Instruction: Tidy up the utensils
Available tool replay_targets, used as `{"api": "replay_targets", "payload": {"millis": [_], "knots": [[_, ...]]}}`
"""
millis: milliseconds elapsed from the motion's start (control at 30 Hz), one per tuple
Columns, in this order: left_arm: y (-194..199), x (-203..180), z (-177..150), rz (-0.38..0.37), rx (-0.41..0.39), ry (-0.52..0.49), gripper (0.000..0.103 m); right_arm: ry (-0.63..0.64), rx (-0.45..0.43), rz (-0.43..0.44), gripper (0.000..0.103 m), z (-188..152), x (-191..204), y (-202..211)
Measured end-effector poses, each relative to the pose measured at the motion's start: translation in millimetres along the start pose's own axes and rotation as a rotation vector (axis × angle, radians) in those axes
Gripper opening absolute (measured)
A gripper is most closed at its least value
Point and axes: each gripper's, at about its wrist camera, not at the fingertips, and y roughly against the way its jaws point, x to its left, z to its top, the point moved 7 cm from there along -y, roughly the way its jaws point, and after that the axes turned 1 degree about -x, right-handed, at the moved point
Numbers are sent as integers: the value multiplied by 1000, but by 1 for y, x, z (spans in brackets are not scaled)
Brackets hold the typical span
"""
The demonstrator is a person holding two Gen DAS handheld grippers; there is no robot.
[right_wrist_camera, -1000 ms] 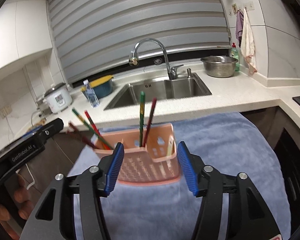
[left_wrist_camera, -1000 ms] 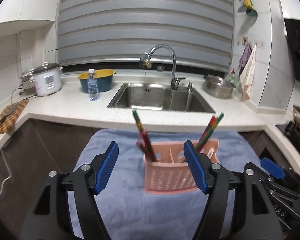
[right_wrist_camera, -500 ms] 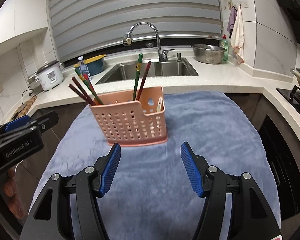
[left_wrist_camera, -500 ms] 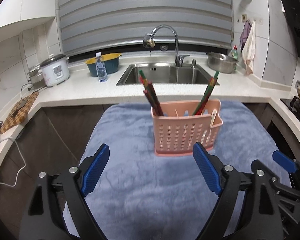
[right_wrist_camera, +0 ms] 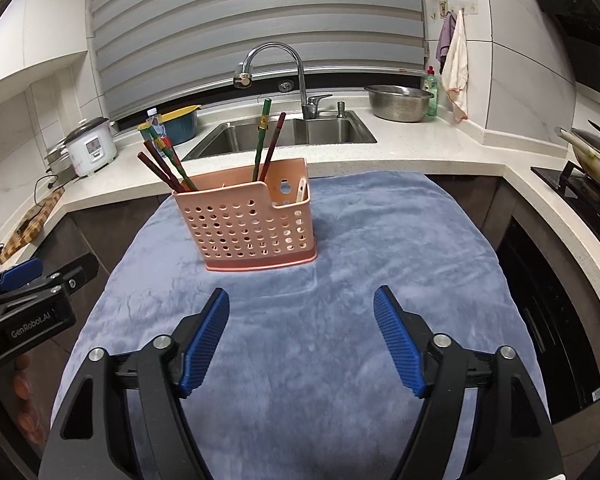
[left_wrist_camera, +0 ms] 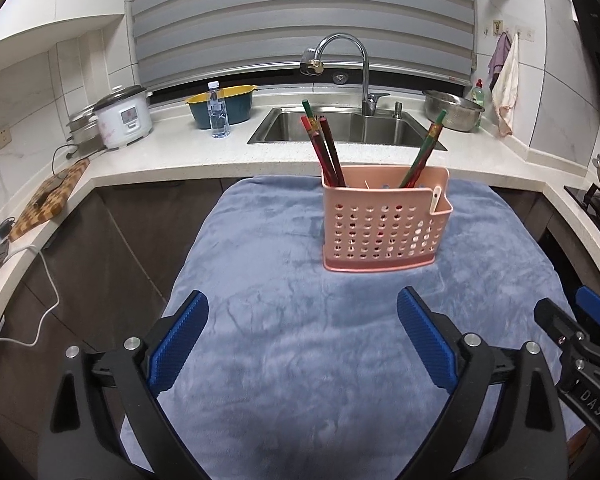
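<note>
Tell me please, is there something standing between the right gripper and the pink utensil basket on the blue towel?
Nothing visible does. Only bare blue towel lies between the right gripper, whose jaws stand open and empty, and the pink utensil basket. The left gripper sits off to the side, outside that path.

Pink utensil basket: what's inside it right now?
The pink utensil basket holds red and green chopsticks leaning at its left end, two more mid-basket, and a pale handle in the low side pocket. Their lower ends are mostly hidden by the perforated wall.
</note>
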Motion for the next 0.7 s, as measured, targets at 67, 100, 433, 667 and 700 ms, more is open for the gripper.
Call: {"api": "replay_targets", "payload": {"millis": [67,100,433,667,700], "knots": [[3,-1,-4,4,-1,-12,93,2,-1,-6,76,-3,-1,3],[4,-2,-5,4,-1,-17,93,5,0,-6,76,-4,0,4],[12,-2,-19,14,15,-18,94,15,5,-11,87,-14,2,11],[11,-1,-25,24,29,-13,94,24,20,-18,96,-22,3,10],[11,-1,-25,26,30,-14,94,23,20,-22,96,-23,3,10]]}}
